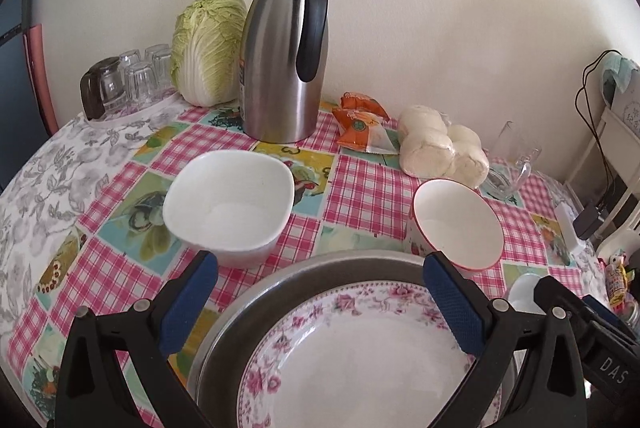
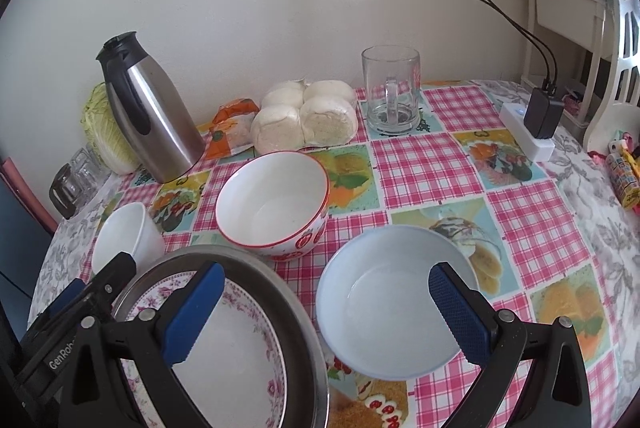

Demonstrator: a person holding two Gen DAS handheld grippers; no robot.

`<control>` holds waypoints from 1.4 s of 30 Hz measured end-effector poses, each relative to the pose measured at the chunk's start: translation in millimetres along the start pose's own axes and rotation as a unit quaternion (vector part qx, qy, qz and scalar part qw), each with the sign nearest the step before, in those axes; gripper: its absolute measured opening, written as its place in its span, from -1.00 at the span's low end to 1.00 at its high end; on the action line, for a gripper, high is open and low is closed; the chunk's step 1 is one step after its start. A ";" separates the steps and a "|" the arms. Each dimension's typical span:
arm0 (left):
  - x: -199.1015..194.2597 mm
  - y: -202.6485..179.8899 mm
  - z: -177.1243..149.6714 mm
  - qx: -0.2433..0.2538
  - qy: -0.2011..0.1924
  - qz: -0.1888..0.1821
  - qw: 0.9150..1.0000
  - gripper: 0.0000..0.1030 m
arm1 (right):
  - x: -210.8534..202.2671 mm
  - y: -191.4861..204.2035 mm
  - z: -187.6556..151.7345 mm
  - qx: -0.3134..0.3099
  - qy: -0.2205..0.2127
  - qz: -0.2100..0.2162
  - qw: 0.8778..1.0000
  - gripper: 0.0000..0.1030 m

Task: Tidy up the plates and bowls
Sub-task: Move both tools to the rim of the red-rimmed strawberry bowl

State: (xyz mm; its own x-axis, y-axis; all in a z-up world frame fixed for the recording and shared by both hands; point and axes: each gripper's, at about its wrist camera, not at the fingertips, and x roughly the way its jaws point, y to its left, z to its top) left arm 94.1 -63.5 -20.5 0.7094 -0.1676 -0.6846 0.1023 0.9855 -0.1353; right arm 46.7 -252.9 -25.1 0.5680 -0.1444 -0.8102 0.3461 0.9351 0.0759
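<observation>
Pink-checked tablecloth; pink-floral white plate; red-rimmed strawberry-print bowl; pale blue bowl; plain white bowl; steel-and-black carafe.

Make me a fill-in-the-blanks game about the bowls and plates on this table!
1. The flowered plate lies inside a round ____ pan.
2. The bowl with strawberries has a ____ rim.
3. The steamed buns sit between the orange snack packets and the glass ____.
4. The jaws of the left gripper and the right gripper are both ____.

Missing words: metal; red; mug; open
</observation>
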 end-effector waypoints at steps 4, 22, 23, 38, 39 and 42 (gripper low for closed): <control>7.5 -2.9 8.6 0.000 0.002 -0.011 1.000 0.98 | 5.6 -4.0 7.7 -0.001 0.002 -0.015 1.000 1.00; 38.2 -35.3 46.4 0.048 0.008 -0.033 0.998 0.98 | 29.8 -23.6 43.9 0.012 0.002 -0.031 0.999 1.00; 39.7 -35.9 49.3 0.047 0.008 -0.036 0.998 0.98 | 30.9 -24.3 45.9 0.014 0.001 -0.030 0.999 1.00; 79.9 -44.1 60.7 0.039 0.094 -0.039 0.994 0.98 | 68.1 -25.1 63.2 0.028 0.030 -0.009 0.999 0.83; 83.2 -44.2 60.2 0.035 0.099 -0.039 0.994 0.98 | 70.8 -25.1 63.4 0.026 0.032 -0.011 0.999 0.77; 91.5 -45.7 58.5 0.031 0.114 -0.042 0.992 0.98 | 78.8 -24.6 64.3 0.024 0.038 -0.010 0.999 0.60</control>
State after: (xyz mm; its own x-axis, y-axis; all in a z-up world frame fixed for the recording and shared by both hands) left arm 195.2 -122.3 -35.0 0.5212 -0.2433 -0.8180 0.2013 0.9665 -0.1592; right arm 131.0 -308.0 -53.5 0.5023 -0.1366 -0.8538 0.3941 0.9151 0.0855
